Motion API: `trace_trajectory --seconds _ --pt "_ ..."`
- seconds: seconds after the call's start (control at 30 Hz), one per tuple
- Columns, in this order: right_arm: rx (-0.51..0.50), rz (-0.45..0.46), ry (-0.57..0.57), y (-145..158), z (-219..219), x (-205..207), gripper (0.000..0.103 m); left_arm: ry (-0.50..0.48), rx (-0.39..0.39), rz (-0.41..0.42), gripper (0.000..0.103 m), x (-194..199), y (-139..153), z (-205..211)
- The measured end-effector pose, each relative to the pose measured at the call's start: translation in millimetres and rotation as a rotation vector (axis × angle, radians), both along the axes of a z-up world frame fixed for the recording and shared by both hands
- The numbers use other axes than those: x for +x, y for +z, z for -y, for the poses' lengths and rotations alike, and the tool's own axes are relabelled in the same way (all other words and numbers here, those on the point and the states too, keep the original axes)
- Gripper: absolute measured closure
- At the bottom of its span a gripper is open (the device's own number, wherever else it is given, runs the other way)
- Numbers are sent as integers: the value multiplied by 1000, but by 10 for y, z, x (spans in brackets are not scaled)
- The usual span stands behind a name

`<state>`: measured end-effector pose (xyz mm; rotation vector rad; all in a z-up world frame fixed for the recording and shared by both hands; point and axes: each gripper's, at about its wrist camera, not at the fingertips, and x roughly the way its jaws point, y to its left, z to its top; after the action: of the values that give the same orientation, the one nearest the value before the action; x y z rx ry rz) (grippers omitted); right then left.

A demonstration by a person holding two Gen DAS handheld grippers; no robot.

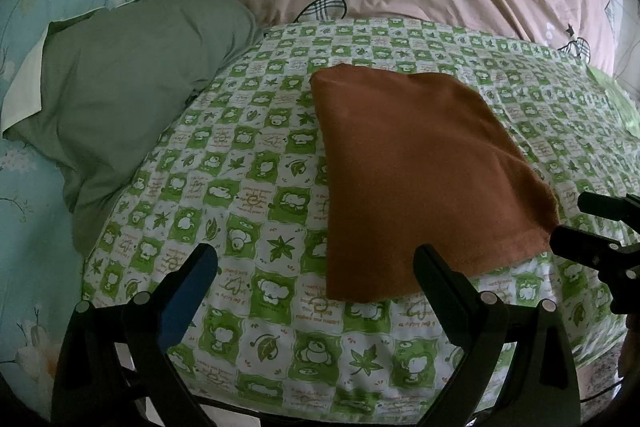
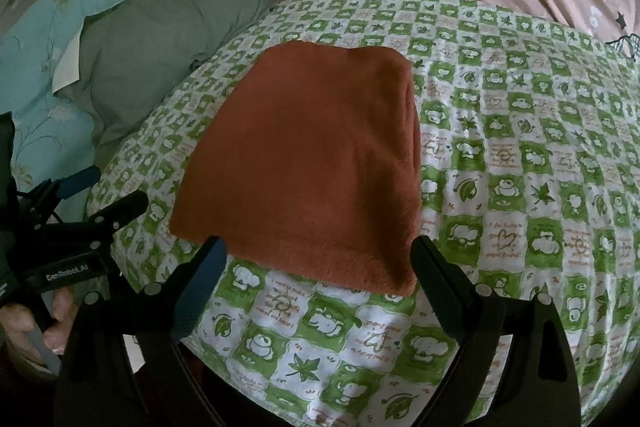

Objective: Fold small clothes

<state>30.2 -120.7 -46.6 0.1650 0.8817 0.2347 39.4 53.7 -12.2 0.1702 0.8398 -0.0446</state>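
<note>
Each fisheye camera sits behind its own fingers, close above the bed, looking forward toward 12 o'clock. Both views share the folded orange cloth (image 1: 420, 179) (image 2: 308, 163) on the green checked sheet (image 1: 248, 163) (image 2: 520, 155). The left view catches the right gripper (image 1: 592, 227) at 3 o'clock; the right view catches the left gripper (image 2: 100, 193) at 9 o'clock.

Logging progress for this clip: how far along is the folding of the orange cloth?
Done, by the look of it: the orange cloth lies as a compact folded rectangle on the green checkered sheet, with a doubled edge on its right side. In hand: nothing; the left gripper and the right gripper are both open at its near edge. Left: perhaps one more fold, or setting it aside.
</note>
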Motion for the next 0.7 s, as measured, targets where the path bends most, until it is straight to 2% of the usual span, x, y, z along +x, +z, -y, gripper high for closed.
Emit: trace_trajectory --seconds 0.7 --pt "2 0 11 -21 -8 28 10 -7 1 -1 4 28 -12 -1"
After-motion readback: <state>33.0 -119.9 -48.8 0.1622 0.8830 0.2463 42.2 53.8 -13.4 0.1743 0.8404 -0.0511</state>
